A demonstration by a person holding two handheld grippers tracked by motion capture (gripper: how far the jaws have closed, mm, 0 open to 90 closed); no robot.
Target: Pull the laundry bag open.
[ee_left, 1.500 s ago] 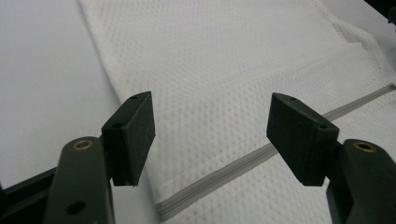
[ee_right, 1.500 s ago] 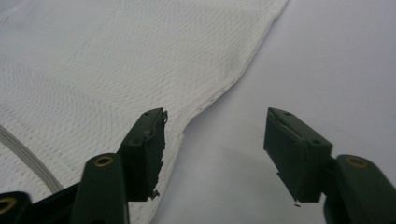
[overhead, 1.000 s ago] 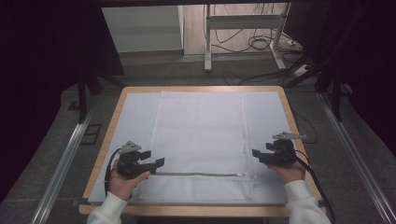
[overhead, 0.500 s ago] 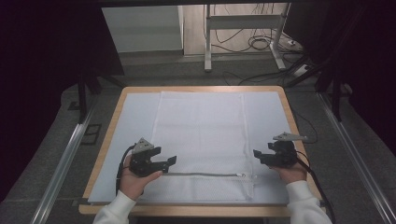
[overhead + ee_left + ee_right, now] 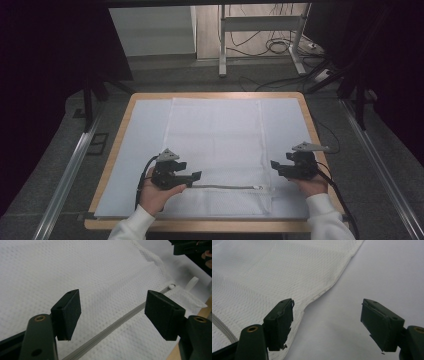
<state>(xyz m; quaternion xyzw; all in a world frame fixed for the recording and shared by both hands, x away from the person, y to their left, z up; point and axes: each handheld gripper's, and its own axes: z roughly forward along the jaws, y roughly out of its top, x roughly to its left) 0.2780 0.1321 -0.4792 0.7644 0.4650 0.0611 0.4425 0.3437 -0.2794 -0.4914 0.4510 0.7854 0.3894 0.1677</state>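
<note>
High view: both the left gripper (image 5: 196, 175) and the right gripper (image 5: 274, 164) gape wide, empty, flanking the mesh bag (image 5: 215, 145) edges.

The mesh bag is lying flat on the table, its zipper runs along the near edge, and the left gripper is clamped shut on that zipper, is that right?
Not quite. The left gripper is open, not clamped: in the left gripper view its jaws stand wide apart above the zipper, pressing on nothing. The rest holds: the mesh bag lies flat on the table, its zipper along the near edge.
</note>
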